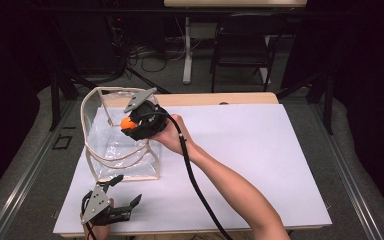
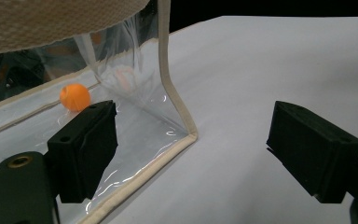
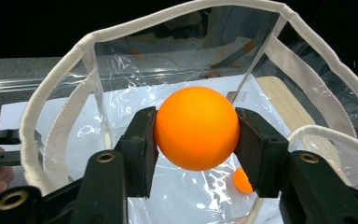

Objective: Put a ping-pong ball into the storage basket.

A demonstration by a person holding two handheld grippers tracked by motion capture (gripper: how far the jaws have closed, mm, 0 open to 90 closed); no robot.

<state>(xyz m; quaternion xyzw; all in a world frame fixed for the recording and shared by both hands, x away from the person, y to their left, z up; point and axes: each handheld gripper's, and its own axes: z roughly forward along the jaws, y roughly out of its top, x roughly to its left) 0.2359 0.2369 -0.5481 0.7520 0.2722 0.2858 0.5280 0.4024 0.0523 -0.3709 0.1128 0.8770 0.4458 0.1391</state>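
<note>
We had the left gripper resting w/ jaws spread wide, nothing between them, just in front of the clear bag's near corner. One small orange ball lay inside the bag on its bottom. Our right gripper hung over the bag's open top, jaws pinching a second orange ball.

A white sheet covers the wooden desk. Grey floor lies around it. Behind stand a dark chair and a white table leg. Cables, maybe, lie there. The room is dark.
</note>
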